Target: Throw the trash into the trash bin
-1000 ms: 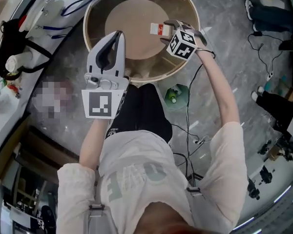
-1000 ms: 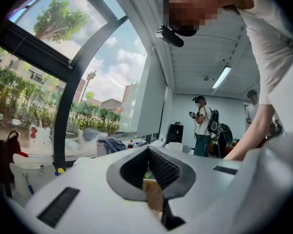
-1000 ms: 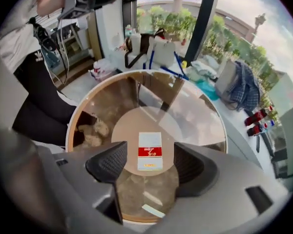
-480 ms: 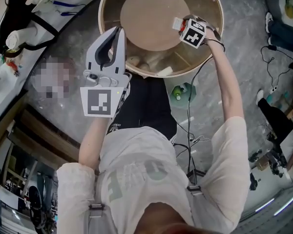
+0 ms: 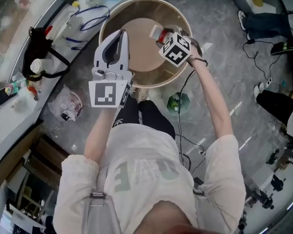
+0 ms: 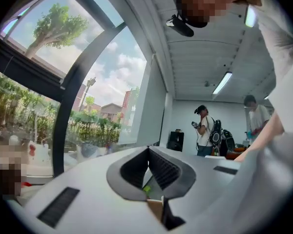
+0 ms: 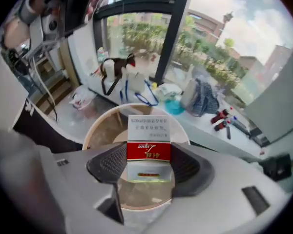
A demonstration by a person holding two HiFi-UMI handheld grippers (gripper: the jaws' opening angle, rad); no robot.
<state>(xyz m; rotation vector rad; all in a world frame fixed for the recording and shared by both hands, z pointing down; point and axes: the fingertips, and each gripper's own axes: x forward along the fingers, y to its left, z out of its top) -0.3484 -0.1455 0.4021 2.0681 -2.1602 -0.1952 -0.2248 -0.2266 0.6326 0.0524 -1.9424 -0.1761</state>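
I have the right gripper clenched on the trash, a small red-and-white carton; the pads press its two sides and it stands upright between them, print upside down to the camera; a side grip like this leaves its bottom free, so it should drop cleanly once the jaws part. The carton hangs above the far right part of the round table, clear of the top, touching nothing but the pads; the gripper is tipped steeply down toward that table. The left gripper sits over the table's near left edge, pointing level, its jaws closed tip to tip with nothing in them; I judge it is simply parked out of the way. On the floor just beside the table's near right side, by the person's feet, stands a green container; I take it for the trash bin, though it is small and unclear. The carry there comes next.
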